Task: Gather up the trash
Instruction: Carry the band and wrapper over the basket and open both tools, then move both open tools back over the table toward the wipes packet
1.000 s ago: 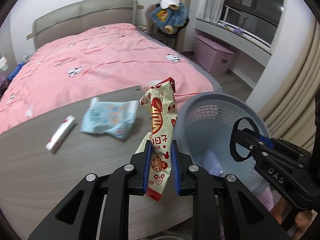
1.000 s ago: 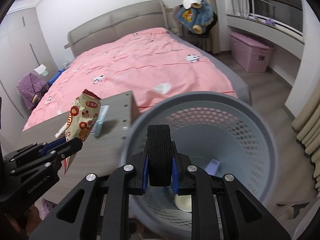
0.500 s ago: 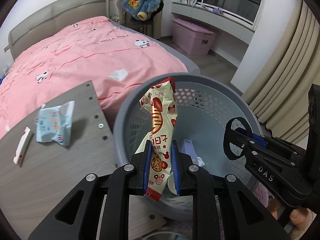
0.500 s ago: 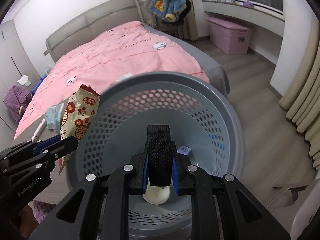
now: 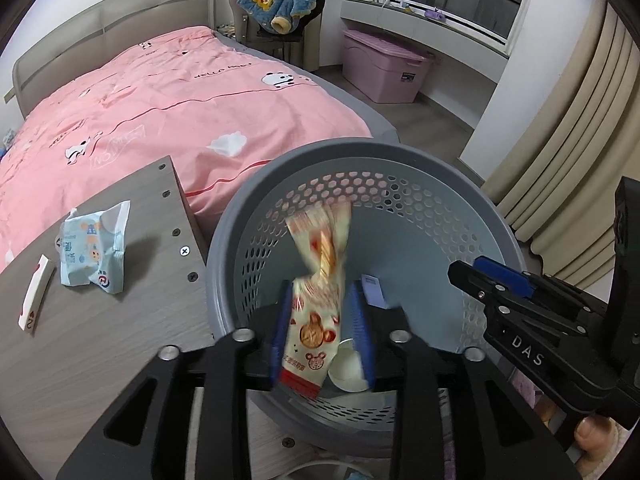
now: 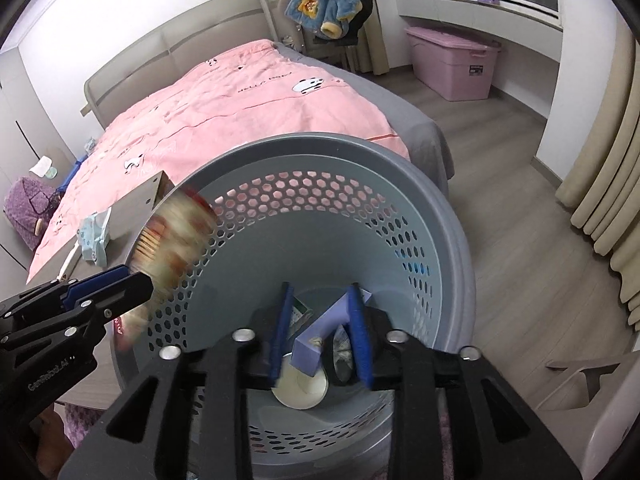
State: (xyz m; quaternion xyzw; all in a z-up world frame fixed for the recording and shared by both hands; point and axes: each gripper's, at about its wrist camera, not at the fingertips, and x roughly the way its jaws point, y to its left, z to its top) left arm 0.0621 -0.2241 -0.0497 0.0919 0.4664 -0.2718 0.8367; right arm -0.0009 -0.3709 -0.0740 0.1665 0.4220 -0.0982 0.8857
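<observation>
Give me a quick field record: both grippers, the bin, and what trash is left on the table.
left gripper: open over the bin, motion-blurred snack wrapper between its jaws
right gripper: open, holding nothing, above the bin
bin: grey, perforated; paper cup and purple box inside
table: blue wrapper and white packet remain

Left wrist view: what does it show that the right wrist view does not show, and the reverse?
Only left: the mouse print on the snack bag, between the fingers of the open left gripper. Only right: a purple bundle beside the bed. Both: the gray basket, the blue packet on the desk, the pink bed.
</observation>
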